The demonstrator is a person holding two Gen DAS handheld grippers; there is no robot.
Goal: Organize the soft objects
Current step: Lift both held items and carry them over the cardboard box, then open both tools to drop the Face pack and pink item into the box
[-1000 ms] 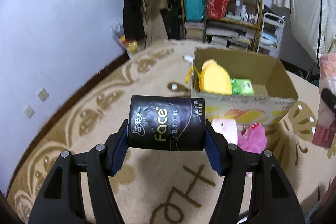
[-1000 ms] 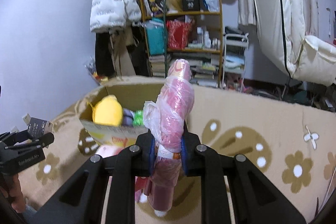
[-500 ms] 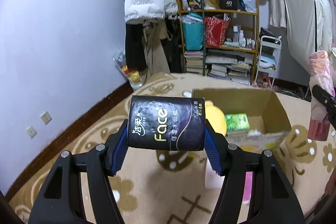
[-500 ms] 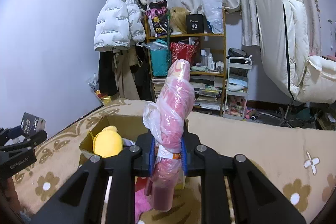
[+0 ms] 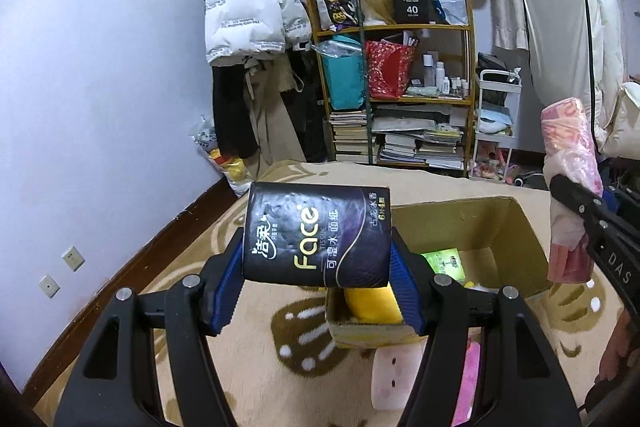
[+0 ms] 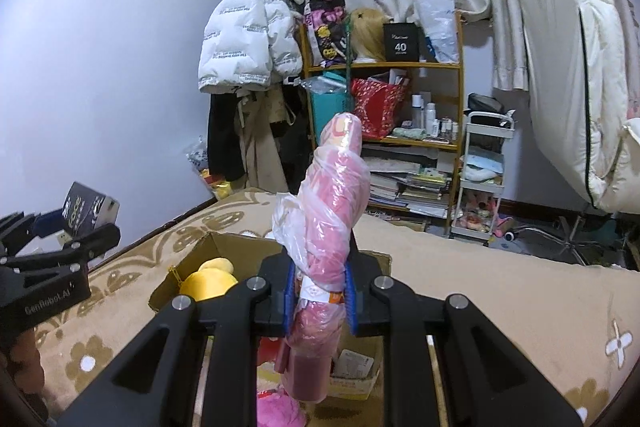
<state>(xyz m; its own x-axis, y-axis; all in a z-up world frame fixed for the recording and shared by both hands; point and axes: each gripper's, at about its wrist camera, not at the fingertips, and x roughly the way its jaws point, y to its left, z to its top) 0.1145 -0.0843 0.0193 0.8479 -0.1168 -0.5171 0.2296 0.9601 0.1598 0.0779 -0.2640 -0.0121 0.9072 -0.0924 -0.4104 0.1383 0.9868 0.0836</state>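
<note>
Left gripper point(image 5: 316, 267) clamps the tissue pack point(image 5: 317, 235); right gripper point(image 6: 319, 291) pinches the plastic-wrapped pink roll point(image 6: 328, 211), both above the cardboard box point(image 5: 508, 227). Risk: slick wrap slips, roll tilts and misses the box.

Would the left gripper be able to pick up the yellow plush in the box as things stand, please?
Probably not: the left gripper is shut on the tissue pack, so its jaws are full, though the yellow plush lies uncovered in the box.

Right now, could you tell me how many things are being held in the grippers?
2: a black tissue pack in the left gripper, a pink wrapped roll in the right gripper.
</note>
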